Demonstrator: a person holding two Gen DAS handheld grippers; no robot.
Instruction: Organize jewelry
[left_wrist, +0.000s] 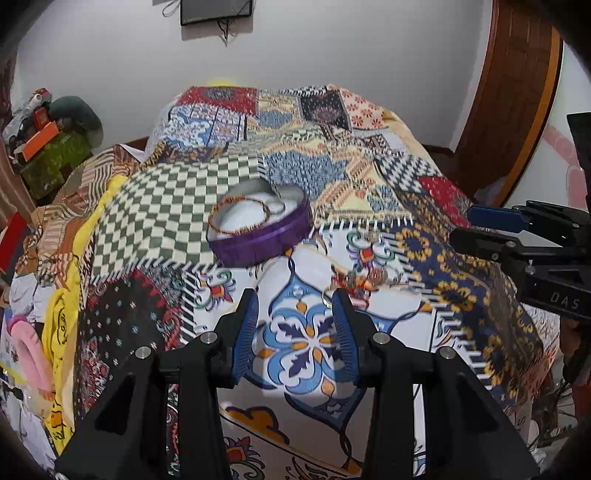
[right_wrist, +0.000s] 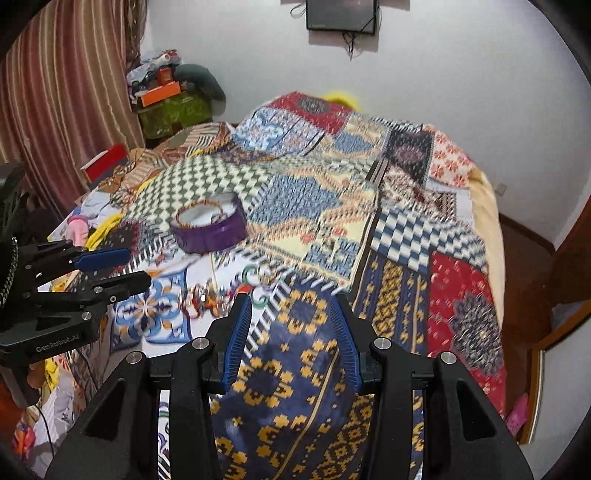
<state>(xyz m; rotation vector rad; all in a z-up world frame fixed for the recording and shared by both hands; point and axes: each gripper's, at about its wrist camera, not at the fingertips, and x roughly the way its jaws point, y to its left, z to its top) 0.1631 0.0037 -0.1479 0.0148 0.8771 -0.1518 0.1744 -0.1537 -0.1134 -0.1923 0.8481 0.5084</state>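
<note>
A purple heart-shaped tin (left_wrist: 258, 236) with a white lining lies open on the patchwork bedspread (left_wrist: 332, 177). A beaded orange bangle (left_wrist: 236, 216) rests on its rim. Small jewelry pieces (left_wrist: 364, 278) lie on the cloth just beyond my left gripper (left_wrist: 295, 301), which is open and empty above a blue flower pattern. My right gripper (right_wrist: 293, 304) is open and empty over the navy and yellow patch. The tin (right_wrist: 208, 230) and the loose jewelry (right_wrist: 207, 299), blurred, also show in the right wrist view. Each gripper appears in the other's view, the right one (left_wrist: 480, 225) and the left one (right_wrist: 125, 266).
Clothes and a pink item (left_wrist: 29, 343) pile at the bed's left edge. A green box with an orange box (right_wrist: 166, 96) on it stands by the striped curtain (right_wrist: 62, 92). A wooden door frame (left_wrist: 517, 96) is at right. A dark screen (right_wrist: 341, 14) hangs on the wall.
</note>
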